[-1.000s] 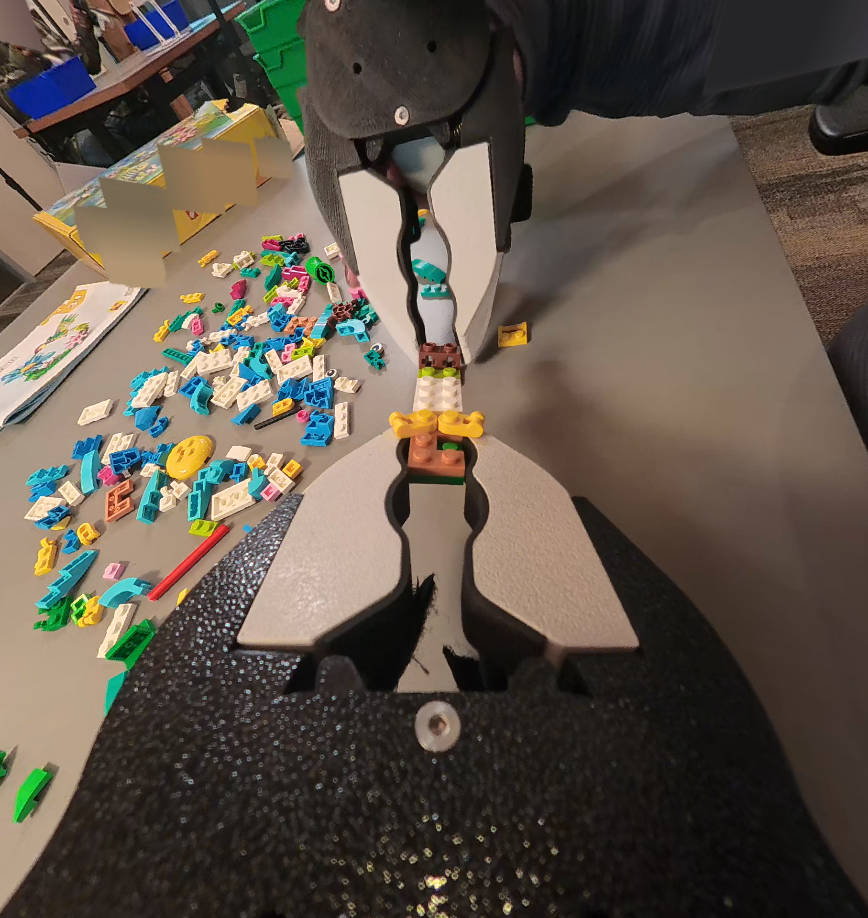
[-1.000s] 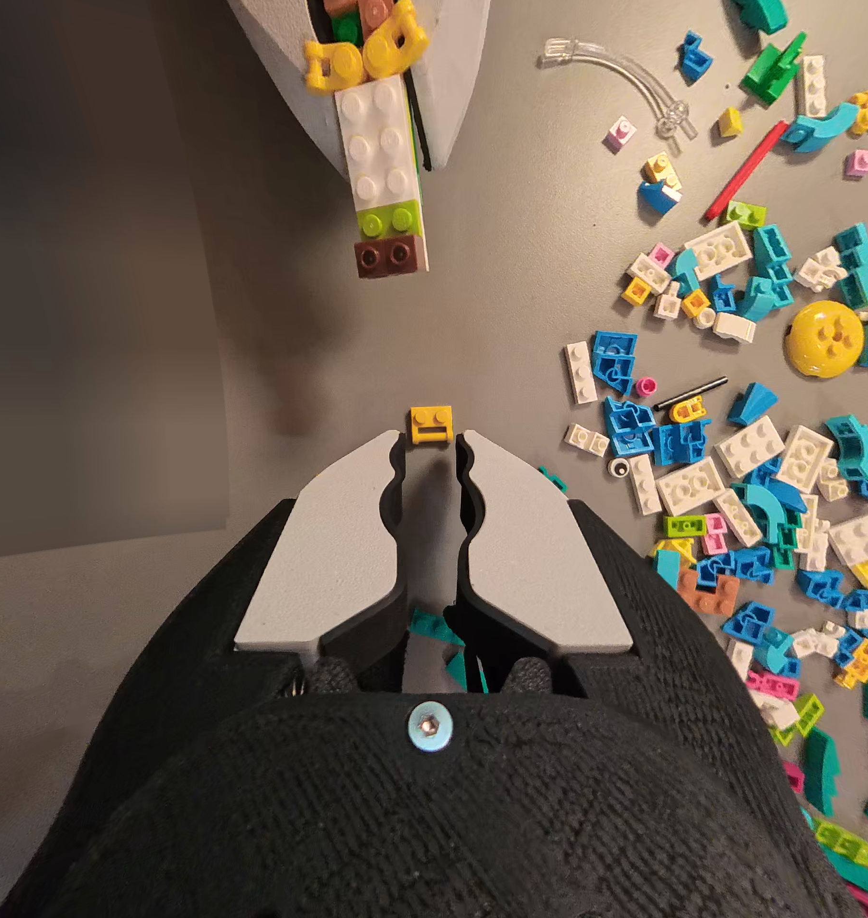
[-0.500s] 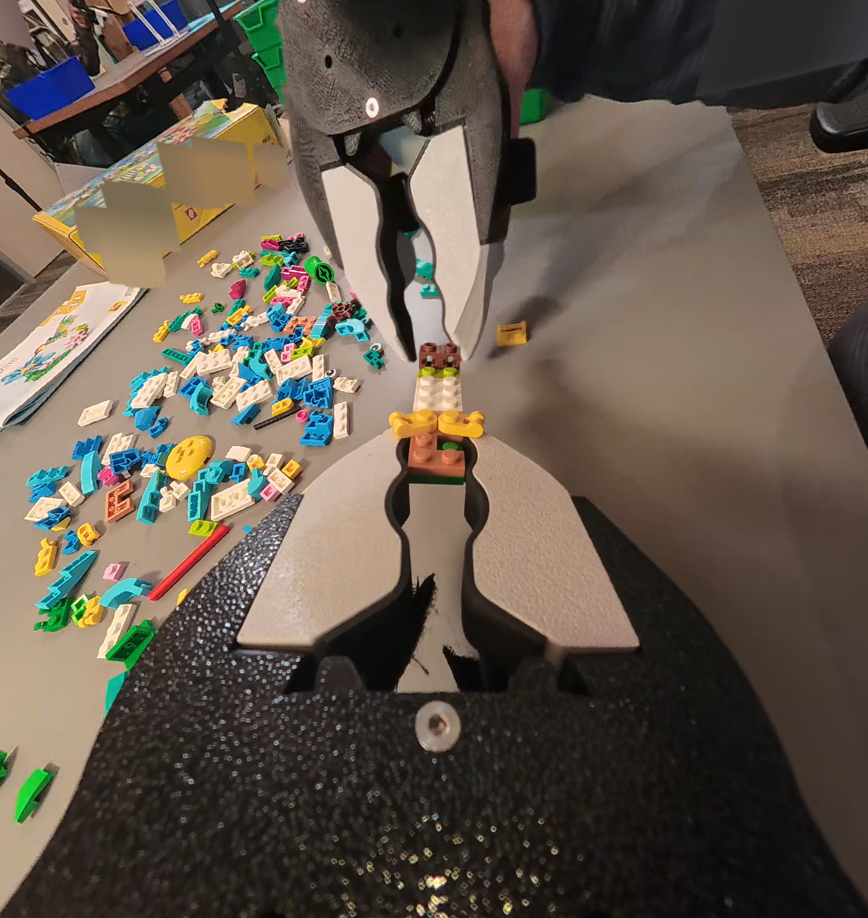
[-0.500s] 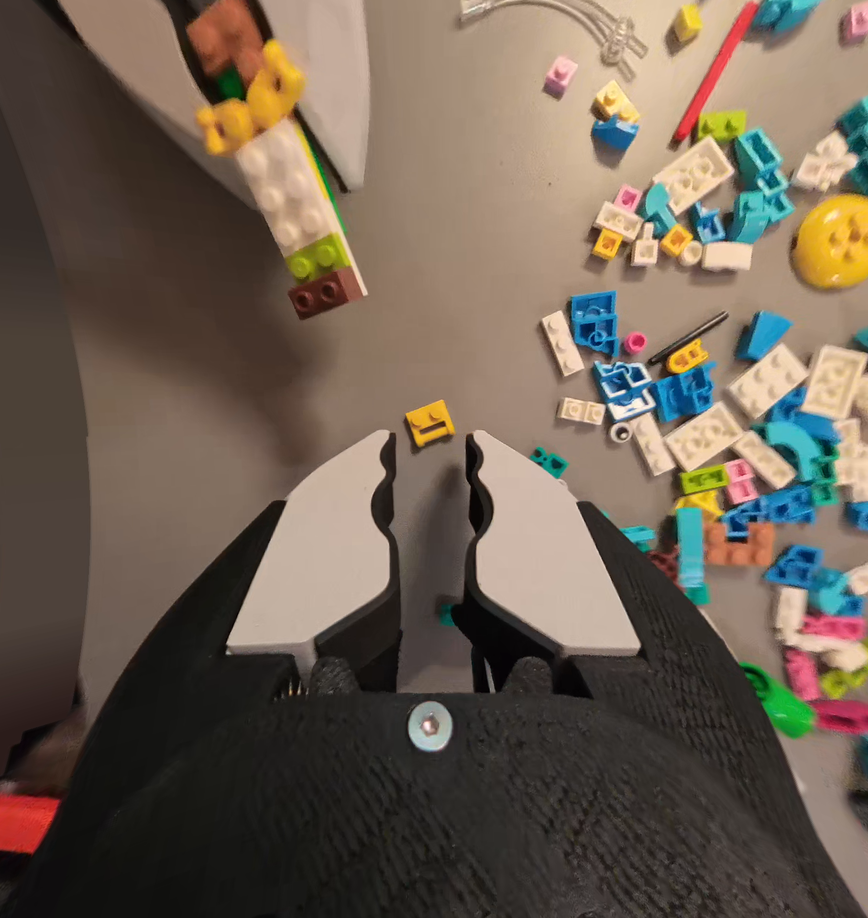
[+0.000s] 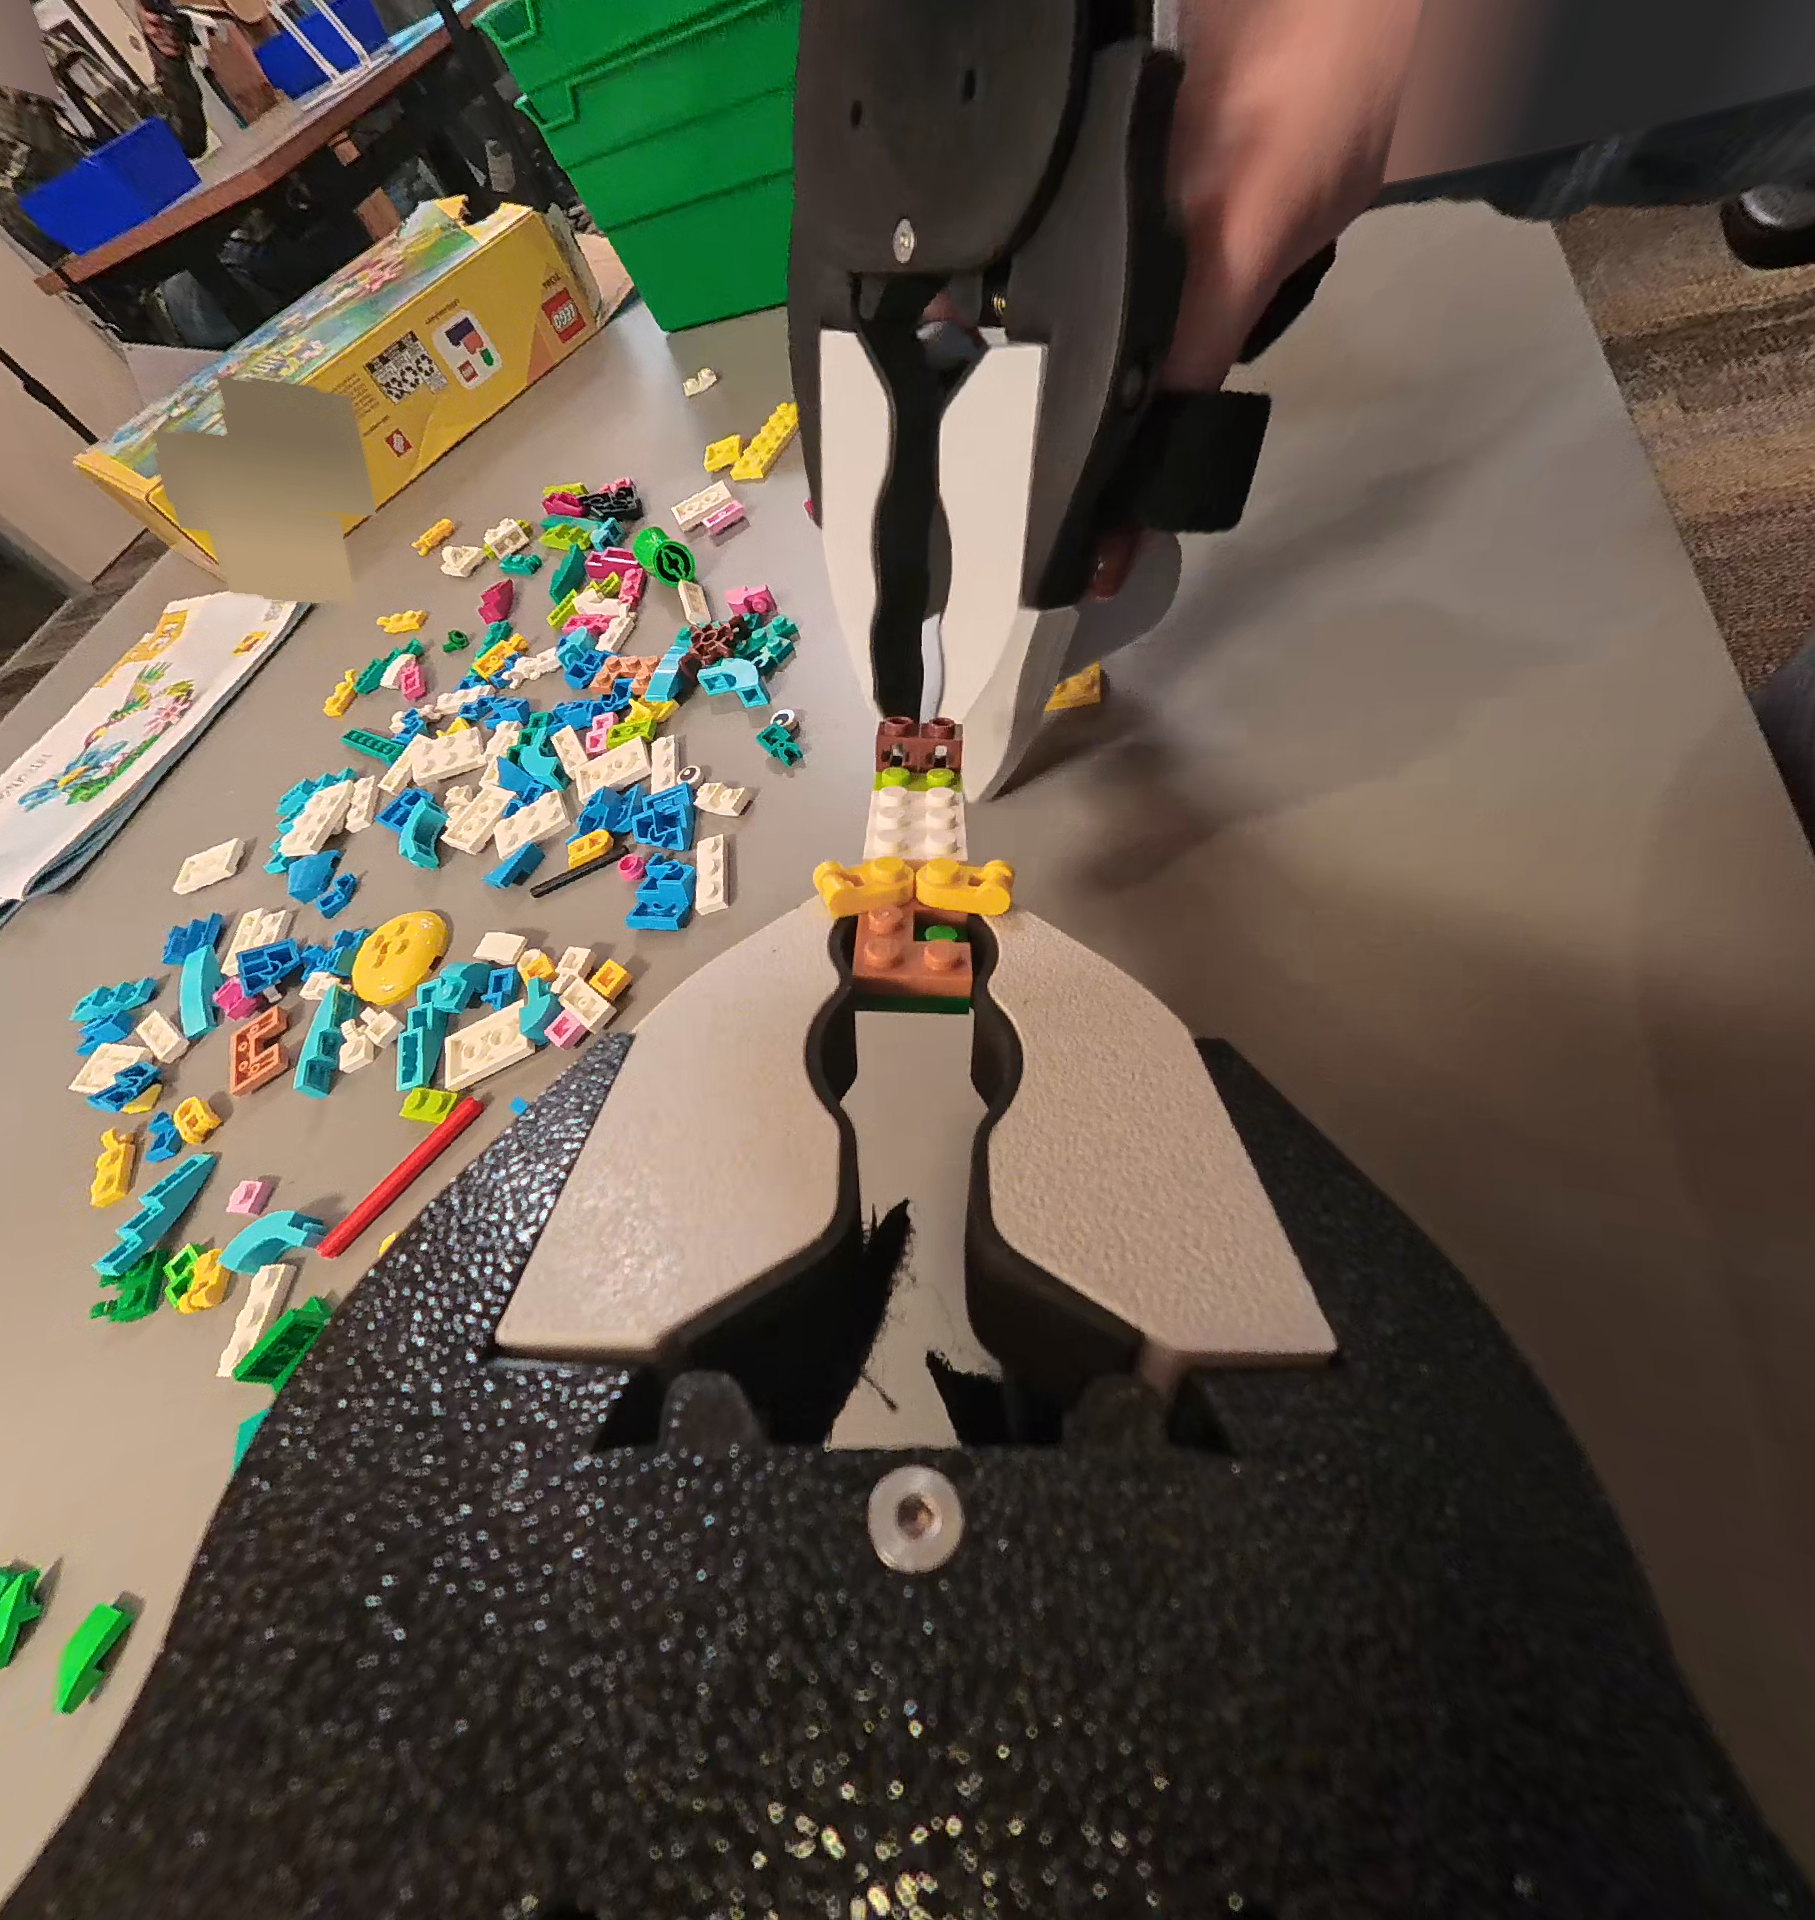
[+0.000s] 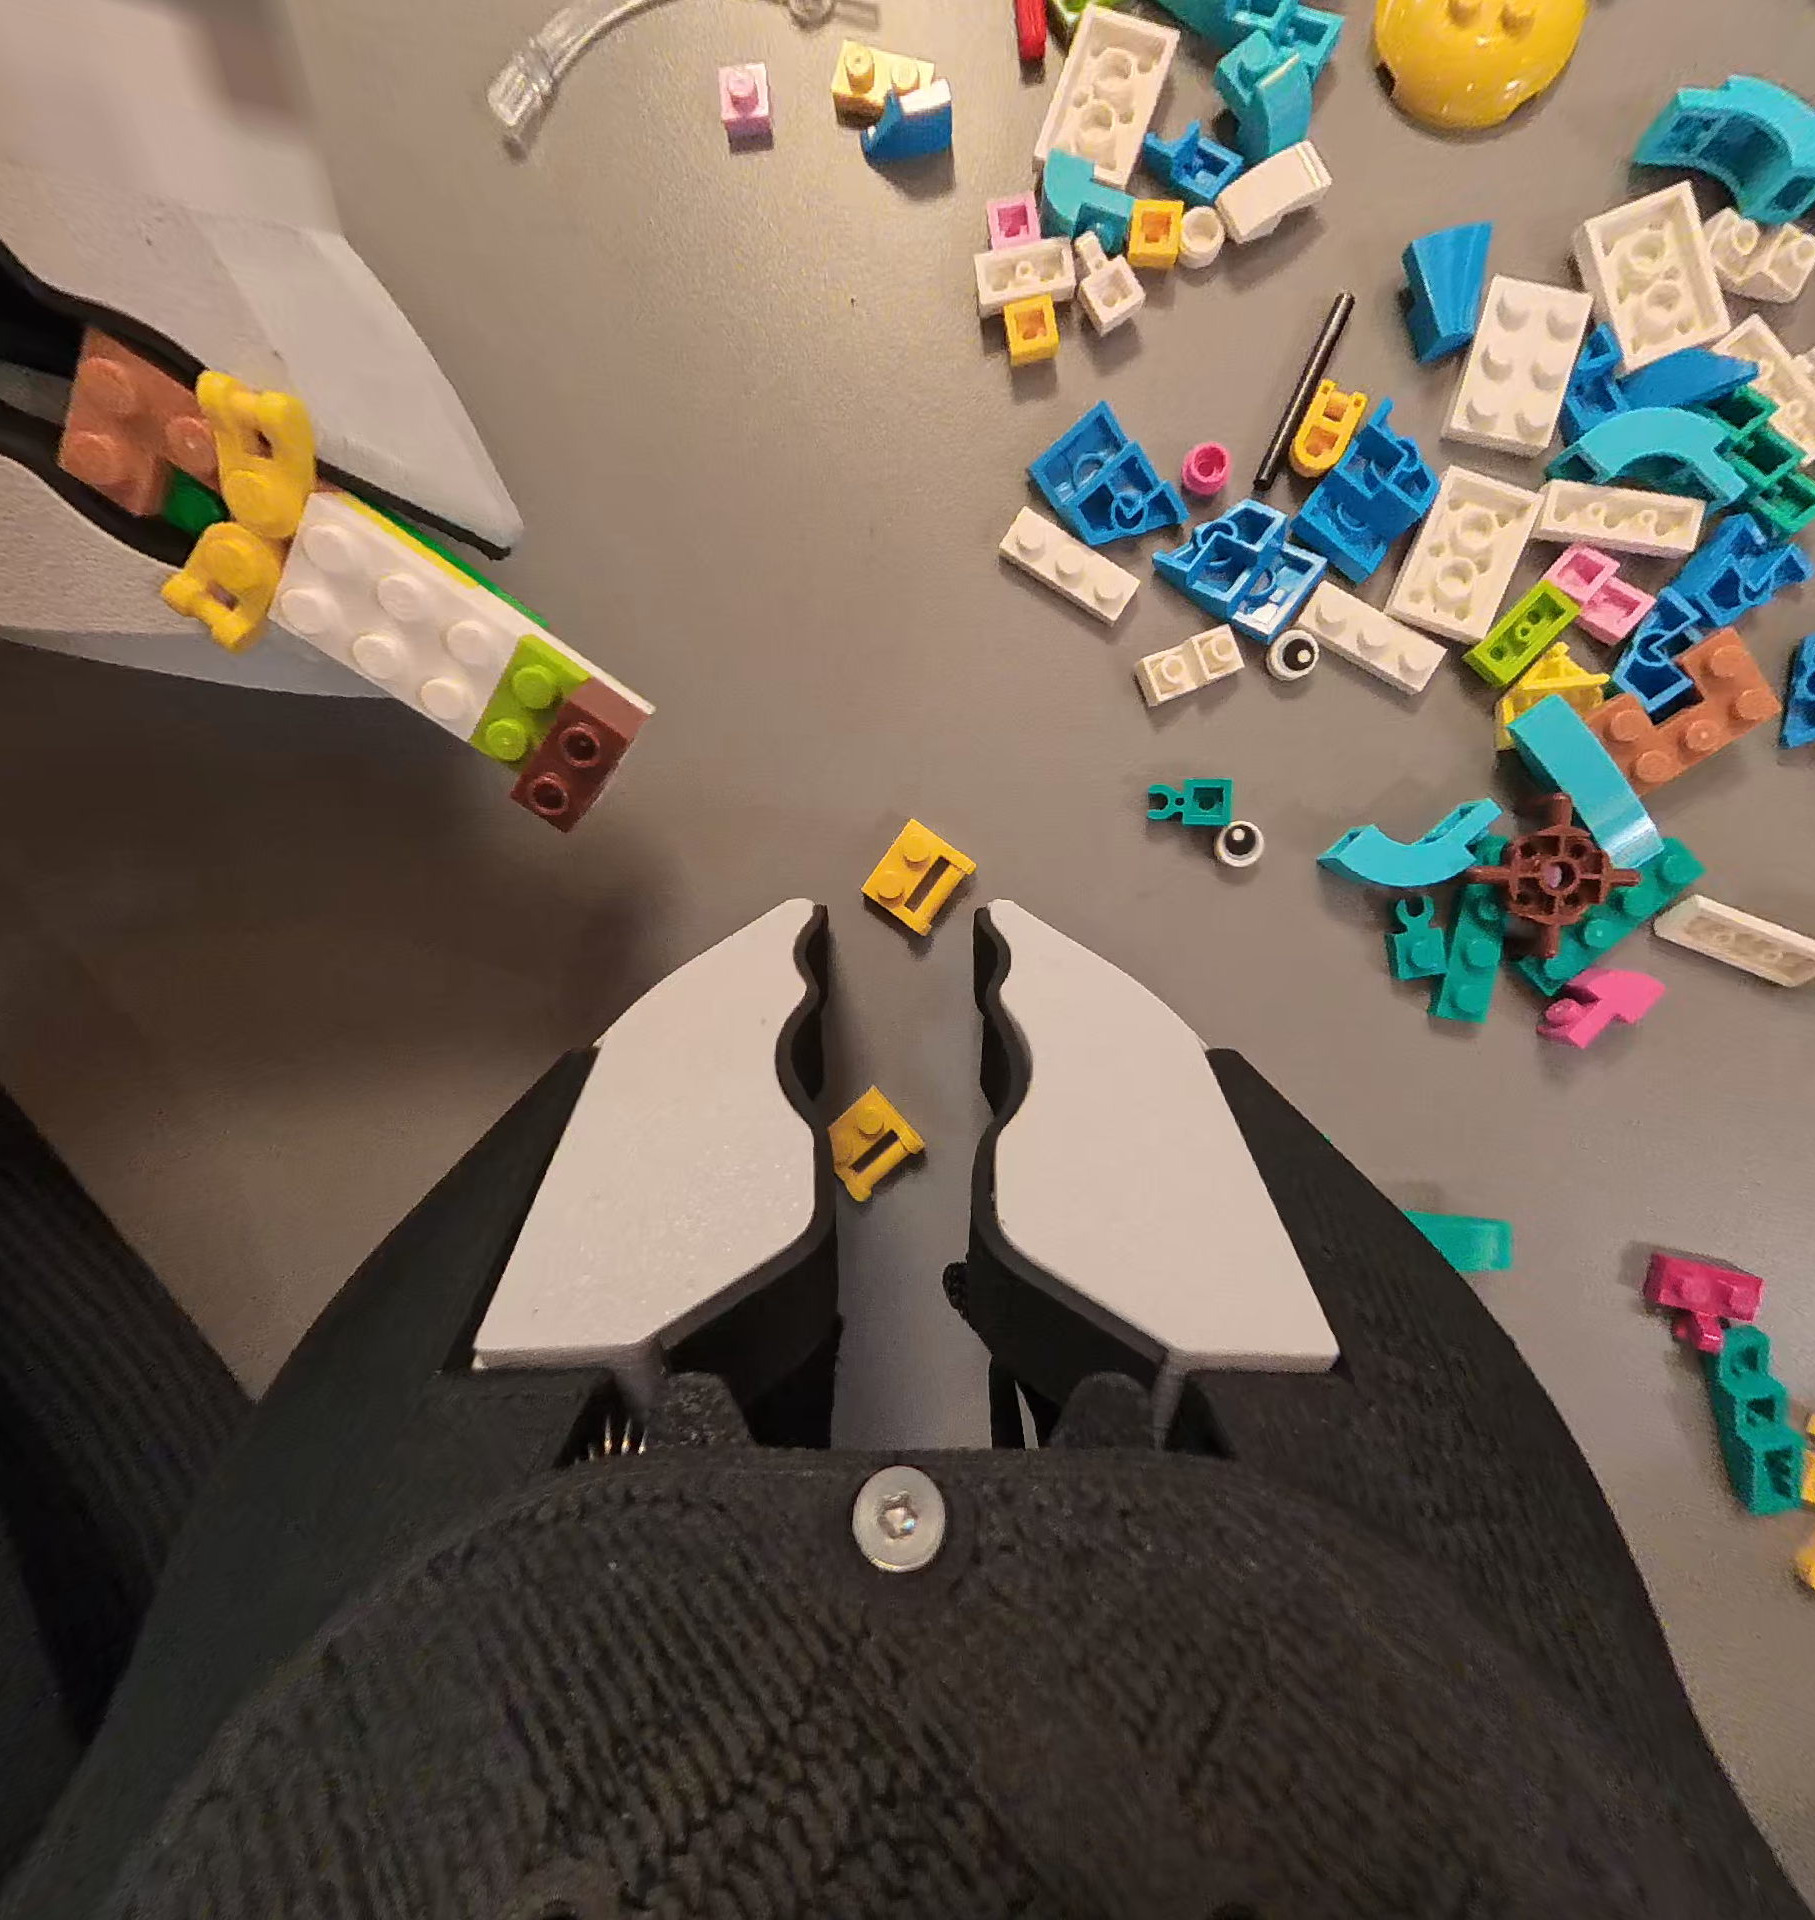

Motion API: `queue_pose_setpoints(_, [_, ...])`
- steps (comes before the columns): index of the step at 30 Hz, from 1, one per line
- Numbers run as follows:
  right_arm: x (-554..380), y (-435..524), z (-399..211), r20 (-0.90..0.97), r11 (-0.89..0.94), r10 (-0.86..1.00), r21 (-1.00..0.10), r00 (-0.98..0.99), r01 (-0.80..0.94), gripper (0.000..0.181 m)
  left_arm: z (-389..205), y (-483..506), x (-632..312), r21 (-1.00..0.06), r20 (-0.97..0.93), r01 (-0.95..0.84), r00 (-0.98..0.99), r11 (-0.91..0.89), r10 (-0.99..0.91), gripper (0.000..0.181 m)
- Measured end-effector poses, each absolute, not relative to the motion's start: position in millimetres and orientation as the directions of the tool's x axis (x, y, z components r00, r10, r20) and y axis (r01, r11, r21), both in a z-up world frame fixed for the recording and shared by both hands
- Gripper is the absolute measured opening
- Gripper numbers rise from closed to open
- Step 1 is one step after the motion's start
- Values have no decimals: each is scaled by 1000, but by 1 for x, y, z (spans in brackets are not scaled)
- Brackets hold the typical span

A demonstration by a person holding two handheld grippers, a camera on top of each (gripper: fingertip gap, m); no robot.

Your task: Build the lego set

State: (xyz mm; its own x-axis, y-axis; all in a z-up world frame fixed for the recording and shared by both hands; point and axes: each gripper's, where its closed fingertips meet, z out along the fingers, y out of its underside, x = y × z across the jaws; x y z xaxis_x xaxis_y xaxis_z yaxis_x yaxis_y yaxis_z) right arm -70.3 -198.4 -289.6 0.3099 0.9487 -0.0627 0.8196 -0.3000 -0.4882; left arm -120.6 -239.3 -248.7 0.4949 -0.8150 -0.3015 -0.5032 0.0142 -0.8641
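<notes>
My left gripper is shut on a small lego build: an orange-brown plate, two yellow clips, a white plate, a lime piece and a dark brown end piece sticking out forward above the table. The build also shows in the right wrist view, held by the left gripper at the upper left. My right gripper is open and empty, pointing down at the grey table. A small yellow plate lies just ahead of its tips. A second yellow plate shows between its fingers. In the left wrist view the right gripper hangs just beyond the build's end.
A spread of loose pieces covers the table to the left, and it fills the right of the right wrist view. A yellow box, a booklet and green bins stand beyond. The table edge runs on the right. The grippers' ends are close to 8 cm from one another.
My right gripper has come down closer to the table and turned; the yellow plate now sits right at its tips and a second one shows between its fingers. My left gripper has held still.
</notes>
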Motion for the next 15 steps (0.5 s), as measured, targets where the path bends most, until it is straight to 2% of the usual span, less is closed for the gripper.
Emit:
queue_pose_setpoints(1, [-71,-197,-290,-46,-295,948,-491,313,820,24,-249,-239,-121,-864,-302,-504,494,14,-815,17])
queue_pose_setpoints(9, [-76,-198,-291,-17,-216,971,-474,237,854,14,-249,-240,-121,-864,-302,-504,491,16,-817,17])
queue_pose_setpoints(15, [-73,-199,-284,-2,-46,999,-488,52,871,14,-247,-241,-121,-884,-246,-468,489,-14,-837,17])
